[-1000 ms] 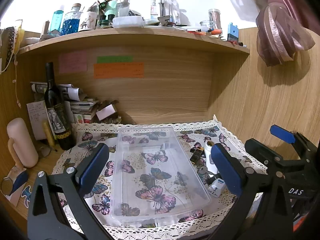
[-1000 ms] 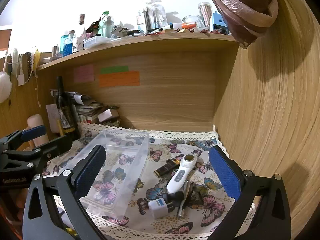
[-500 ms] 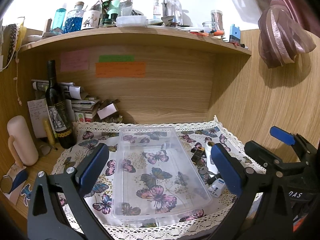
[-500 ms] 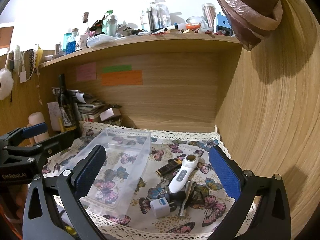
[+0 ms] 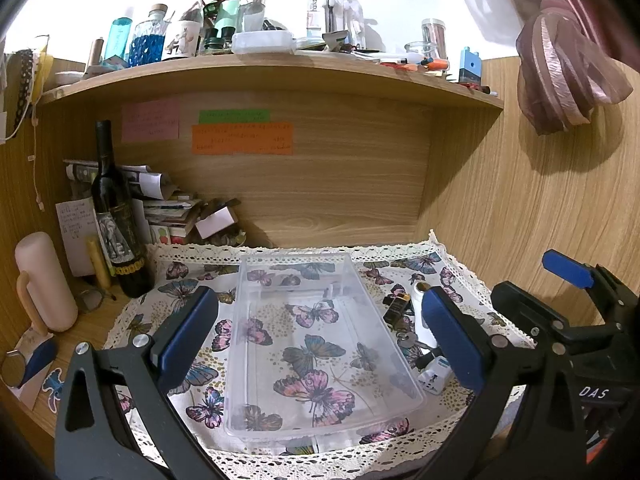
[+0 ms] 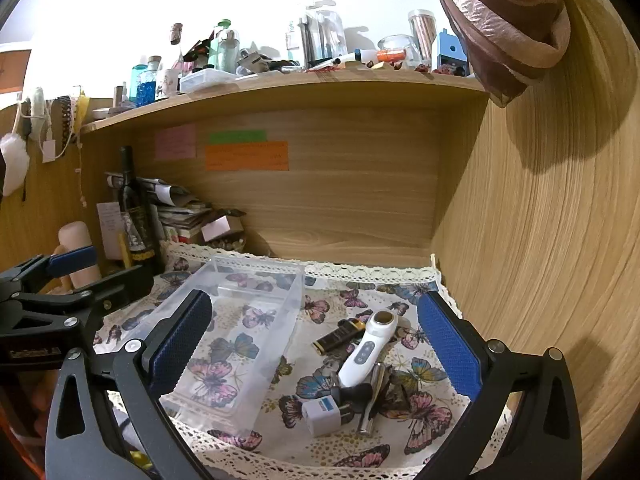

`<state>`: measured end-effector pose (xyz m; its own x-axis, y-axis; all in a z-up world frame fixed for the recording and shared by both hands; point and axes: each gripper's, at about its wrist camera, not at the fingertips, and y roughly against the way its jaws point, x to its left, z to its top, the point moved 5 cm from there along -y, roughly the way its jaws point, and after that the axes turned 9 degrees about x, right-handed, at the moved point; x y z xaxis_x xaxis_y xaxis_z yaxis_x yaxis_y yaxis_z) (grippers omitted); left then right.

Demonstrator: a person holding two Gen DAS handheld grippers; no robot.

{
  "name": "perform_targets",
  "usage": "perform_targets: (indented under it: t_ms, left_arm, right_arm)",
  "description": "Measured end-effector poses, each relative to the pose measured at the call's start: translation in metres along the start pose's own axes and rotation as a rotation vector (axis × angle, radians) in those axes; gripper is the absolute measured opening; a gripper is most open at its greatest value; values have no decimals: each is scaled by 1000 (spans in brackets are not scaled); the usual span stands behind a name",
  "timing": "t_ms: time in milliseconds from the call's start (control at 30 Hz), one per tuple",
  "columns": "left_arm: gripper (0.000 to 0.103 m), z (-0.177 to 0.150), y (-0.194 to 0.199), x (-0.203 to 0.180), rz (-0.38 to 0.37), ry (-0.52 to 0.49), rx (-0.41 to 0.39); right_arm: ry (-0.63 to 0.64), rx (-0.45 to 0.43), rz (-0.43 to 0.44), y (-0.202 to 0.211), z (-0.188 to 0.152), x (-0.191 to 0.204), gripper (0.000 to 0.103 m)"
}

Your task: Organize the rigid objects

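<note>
White letters "DAS" show on the black body of the right tool (image 6: 314,344) where it juts into the left camera's view; the sticky notes (image 5: 241,139) on the back panel carry writing too small to read, as does the wine bottle (image 5: 116,220) label.

The left tool (image 5: 320,336) hangs level over the clear plastic bin (image 5: 320,420), its blue-padded fingers (image 5: 186,332) spread wide apart with nothing between them. The right tool is likewise wide apart and empty, held above the small pile of objects.

The bin sits on the butterfly-print cloth (image 6: 420,412) covering the surface, nothing in it. Just to its right lies the cluster: a white handheld device (image 6: 366,354) with two buttons, a black and gold tube (image 6: 340,334) beside its head, a white travel adapter (image 6: 322,416) (blue sticker on top) nearest the front edge, and a metal piece (image 6: 372,400) I cannot identify, touching the device's lower end.
</note>
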<state>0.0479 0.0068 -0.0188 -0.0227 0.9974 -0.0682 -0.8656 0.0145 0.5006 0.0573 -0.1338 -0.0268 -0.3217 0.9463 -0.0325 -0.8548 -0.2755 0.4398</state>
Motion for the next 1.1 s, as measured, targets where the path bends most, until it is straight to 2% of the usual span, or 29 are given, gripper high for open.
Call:
perform_targets:
  t_ms: [933,1100]
  left_arm:
    - [103,2,1,-4,-8,1,2]
    - [103,2,4,-3,-1,-1,-27]
  right_arm:
    - [-16,-1,20,2,-3,1,103]
    - [-24,-16,6,2,-2,0,103]
